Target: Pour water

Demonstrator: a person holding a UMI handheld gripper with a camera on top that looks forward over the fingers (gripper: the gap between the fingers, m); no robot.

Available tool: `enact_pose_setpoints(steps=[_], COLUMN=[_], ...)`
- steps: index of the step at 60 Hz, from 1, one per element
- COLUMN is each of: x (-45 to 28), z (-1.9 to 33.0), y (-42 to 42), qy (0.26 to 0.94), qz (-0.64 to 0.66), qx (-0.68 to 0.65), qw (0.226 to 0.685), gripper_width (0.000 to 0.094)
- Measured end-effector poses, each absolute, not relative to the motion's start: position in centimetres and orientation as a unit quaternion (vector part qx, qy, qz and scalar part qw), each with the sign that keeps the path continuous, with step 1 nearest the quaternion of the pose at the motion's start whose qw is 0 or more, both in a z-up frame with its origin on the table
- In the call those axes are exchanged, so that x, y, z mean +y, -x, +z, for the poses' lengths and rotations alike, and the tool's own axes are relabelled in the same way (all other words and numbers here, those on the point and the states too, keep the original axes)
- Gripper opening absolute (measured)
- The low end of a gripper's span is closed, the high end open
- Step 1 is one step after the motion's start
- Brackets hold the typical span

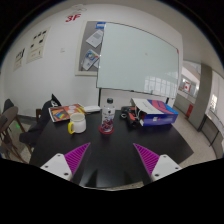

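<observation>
Beyond the spread, empty fingers of the gripper (112, 160), a clear water bottle (107, 117) stands upright beside a yellow mug (77, 124) on the dark table (105, 162). Recommend level approach, centring the bottle between pads.

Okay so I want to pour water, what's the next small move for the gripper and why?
Probably ease the gripper forward toward the bottle. The fingers are open and empty, with only bare dark table between them, and the bottle stands well beyond them beside the yellow cup. Nothing can be gripped until the bottle sits between the pads.
</observation>
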State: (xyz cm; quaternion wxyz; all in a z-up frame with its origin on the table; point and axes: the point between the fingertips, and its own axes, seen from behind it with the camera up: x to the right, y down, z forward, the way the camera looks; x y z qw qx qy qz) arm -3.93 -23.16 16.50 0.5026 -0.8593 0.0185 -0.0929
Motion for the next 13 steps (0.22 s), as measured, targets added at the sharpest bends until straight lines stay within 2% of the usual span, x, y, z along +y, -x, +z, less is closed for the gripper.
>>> enact_pose_setpoints(steps=[13], x=[-23.18], z=[17.47], y=[4.07], qy=[0.857], qz=[-0.088], qx=[0.024], qw=[0.507], gripper_width=[0.0843])
